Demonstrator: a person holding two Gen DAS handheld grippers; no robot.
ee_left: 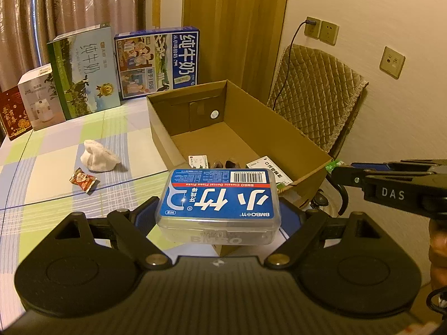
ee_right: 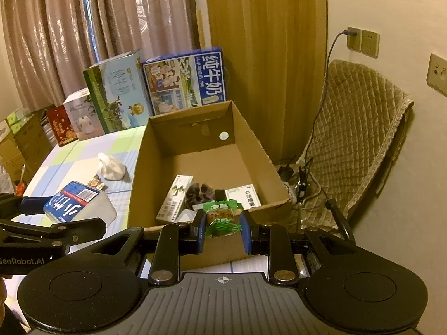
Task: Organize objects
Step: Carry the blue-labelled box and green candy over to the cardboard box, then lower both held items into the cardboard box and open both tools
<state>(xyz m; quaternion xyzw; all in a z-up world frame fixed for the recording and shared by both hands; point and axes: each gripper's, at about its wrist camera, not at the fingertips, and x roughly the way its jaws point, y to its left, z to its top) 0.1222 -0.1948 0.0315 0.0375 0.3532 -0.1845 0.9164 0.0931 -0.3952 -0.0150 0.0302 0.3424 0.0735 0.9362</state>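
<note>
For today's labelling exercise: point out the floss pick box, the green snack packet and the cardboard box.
floss pick box [ee_left: 219,195], left wrist view, blue lid label.
green snack packet [ee_right: 222,219], right wrist view, wrapper's middle.
cardboard box [ee_right: 195,128], right wrist view, inner far wall.

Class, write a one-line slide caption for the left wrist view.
Left gripper holds a blue dental floss pick box near the open cardboard box.

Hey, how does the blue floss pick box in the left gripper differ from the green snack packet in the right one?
The clear rigid plastic floss pick box with a blue label spreads the left gripper wide; the crinkly green snack packet is smaller and soft, sitting in the right gripper's narrower gap. Both are held up near the open cardboard box.
</note>
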